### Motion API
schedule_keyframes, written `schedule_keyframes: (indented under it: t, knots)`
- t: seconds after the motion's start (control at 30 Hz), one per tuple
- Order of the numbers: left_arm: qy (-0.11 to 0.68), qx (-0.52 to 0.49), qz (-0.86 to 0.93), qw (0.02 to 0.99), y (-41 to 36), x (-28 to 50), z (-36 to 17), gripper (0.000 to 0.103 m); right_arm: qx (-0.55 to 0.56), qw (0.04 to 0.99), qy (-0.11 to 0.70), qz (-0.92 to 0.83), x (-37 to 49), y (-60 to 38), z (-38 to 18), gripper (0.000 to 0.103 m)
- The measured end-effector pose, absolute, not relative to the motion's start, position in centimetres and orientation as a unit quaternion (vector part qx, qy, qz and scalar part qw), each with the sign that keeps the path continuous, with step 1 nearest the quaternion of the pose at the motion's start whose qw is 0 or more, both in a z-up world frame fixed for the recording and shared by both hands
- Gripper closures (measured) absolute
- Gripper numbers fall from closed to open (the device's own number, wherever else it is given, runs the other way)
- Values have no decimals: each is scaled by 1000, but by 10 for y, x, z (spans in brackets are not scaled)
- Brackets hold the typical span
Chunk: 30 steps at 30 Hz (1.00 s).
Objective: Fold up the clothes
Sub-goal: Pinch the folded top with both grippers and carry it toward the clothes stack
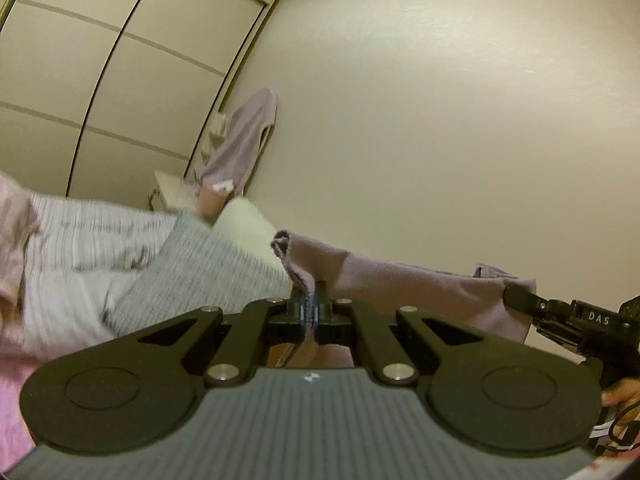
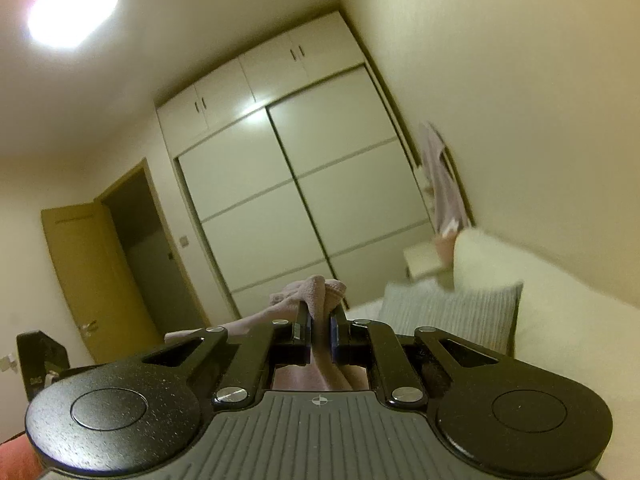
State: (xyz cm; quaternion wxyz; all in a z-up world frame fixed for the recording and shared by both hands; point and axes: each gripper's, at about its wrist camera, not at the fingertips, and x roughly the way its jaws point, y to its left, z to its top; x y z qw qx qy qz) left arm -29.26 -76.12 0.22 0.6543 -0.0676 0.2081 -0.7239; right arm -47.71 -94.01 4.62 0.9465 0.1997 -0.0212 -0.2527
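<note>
A mauve garment hangs stretched in the air between my two grippers. My left gripper is shut on one bunched edge of it, with cloth poking up above the pads. At the right of the left wrist view my right gripper pinches the far end of the same cloth. In the right wrist view my right gripper is shut on the mauve garment, which bunches above the fingertips and trails off left. The rest of the cloth below both grippers is hidden.
A grey ribbed pillow and a cream headboard cushion lie on the bed. Striped and pink clothes pile at the left. Another mauve garment hangs on the wall by a white wardrobe. A door stands open.
</note>
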Motion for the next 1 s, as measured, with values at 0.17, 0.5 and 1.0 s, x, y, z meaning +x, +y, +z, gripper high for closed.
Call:
schedule_keyframes:
  t: [0.17,0.5,1.0]
  knots:
    - [199,-56,-716,667,-813,-295,14,102,207,946,-16,-248,-461,-988,37,99]
    - [255,-5,-695,673,-872,-290,-26,102,280,923,62,-256,-442,-1056,-19,98]
    - [334,66,-628,700,-988,-267,-108,102,312,890,148,-297,-383,-1141,-89,98]
